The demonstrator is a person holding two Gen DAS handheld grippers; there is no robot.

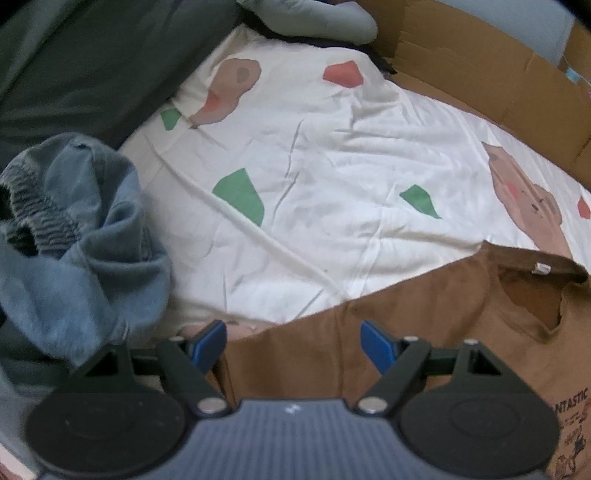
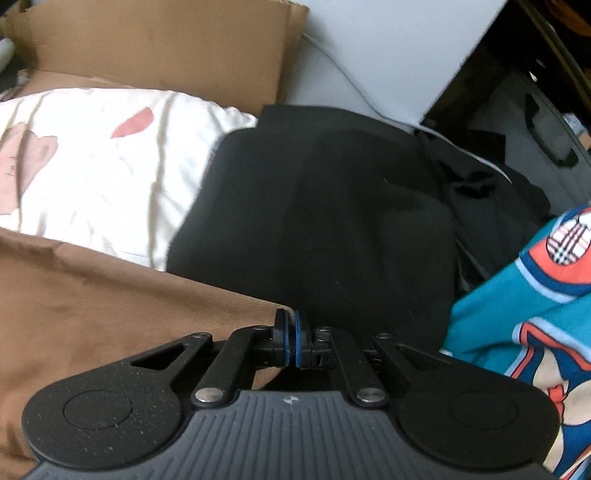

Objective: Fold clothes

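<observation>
A brown T-shirt lies flat on a white bed sheet with green and red patches. Its collar with a small white tag sits at the right, and a printed front shows at the lower right. My left gripper hovers open over the shirt's edge, its blue pads wide apart and not touching the cloth. In the right wrist view my right gripper is shut, and a corner of the brown T-shirt runs right into its pads.
Crumpled blue sweatpants lie left of my left gripper. A black garment and a teal printed cloth lie beyond and right of my right gripper. Cardboard borders the sheet's far side. A grey garment lies at the far end.
</observation>
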